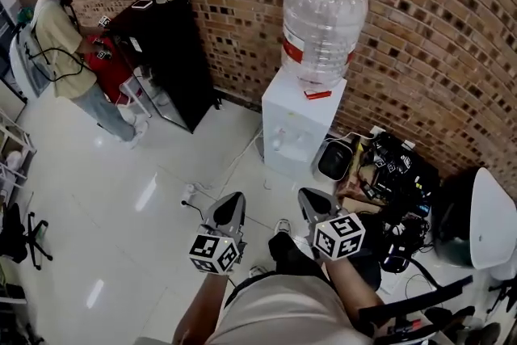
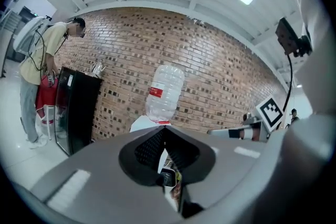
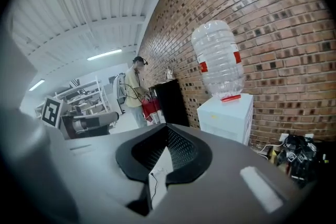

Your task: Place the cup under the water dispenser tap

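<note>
So the cup: honestly I can't find it in any of the three views. It's not in the left hand-held gripper (image 2: 164, 129), whose jaws are pressed together on nothing. It's not in the right hand-held gripper (image 3: 168, 127) either, which is closed the same way and just as empty. Both point roughly at the water dispenser (image 1: 300, 121), well apart from it. The dispenser stands on the floor (image 1: 121, 198) against the brick wall (image 1: 420, 28), with a big clear bottle (image 1: 325, 20) on top. The taps are too small for me to make out properly.

What I think could go wrong from here:

- The obvious one is heading to the dispenser with nothing to put under the tap. The cup has to be found and picked up first, and closed jaws have to spread before they can take anything.
- If it's a thin cup, clamping it hard could crush or pop it out of the pads.
- There's a white cable (image 1: 194, 194) lying on the floor between the person and the dispenser. That's easy to snag with a foot while looking through the rig.
- The pile of gear (image 1: 396, 174) just right of the dispenser crowds that side, so a wide swing could clip it.
- The bottle looks top-heavy, so a bump from a gripper up high wouldn't be great.
</note>
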A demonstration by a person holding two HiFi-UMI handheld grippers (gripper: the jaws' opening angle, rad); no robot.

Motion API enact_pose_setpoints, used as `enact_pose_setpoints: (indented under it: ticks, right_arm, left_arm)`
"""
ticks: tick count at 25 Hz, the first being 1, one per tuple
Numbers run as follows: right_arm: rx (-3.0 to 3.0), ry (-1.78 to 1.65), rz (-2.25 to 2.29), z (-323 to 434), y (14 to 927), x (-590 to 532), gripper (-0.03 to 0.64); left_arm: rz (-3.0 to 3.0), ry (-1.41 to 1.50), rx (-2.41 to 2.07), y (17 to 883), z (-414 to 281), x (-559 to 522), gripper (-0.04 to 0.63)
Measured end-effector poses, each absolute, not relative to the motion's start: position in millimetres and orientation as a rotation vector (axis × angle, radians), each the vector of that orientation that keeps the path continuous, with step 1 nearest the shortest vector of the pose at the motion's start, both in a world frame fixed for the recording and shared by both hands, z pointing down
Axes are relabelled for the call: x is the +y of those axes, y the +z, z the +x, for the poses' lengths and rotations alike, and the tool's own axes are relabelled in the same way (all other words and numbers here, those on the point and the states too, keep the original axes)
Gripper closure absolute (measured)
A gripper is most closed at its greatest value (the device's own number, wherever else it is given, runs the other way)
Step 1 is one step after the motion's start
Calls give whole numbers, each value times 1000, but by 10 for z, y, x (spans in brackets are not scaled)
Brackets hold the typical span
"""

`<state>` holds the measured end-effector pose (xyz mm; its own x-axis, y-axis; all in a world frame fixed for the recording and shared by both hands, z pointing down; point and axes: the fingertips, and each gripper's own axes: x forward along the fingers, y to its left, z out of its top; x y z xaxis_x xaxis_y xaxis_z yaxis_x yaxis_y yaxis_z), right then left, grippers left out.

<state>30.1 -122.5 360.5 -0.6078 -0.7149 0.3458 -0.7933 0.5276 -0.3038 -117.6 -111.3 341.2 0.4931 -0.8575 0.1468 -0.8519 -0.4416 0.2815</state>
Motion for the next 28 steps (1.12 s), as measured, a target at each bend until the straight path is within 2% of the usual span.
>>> enact_pose_setpoints:
  ticks: [9, 18, 24, 28]
  right_arm:
    - [-2552, 733, 1330, 140, 3731, -679, 617]
    - [-2518, 787, 1382, 688, 3867, -415, 617]
    - [-2529, 662, 1427, 1061, 3623, -491, 617]
    - [-2559, 625, 1393, 1051, 3549, -571, 617]
  left_arm:
    - [2438, -2, -1285, 3482, -1159, -670, 583]
    - [2401, 29, -1280, 3628, -869, -441, 583]
    - [2447, 58, -1349, 3459, -659, -554, 583]
    - [2486, 77, -1365, 3353, -509, -551, 583]
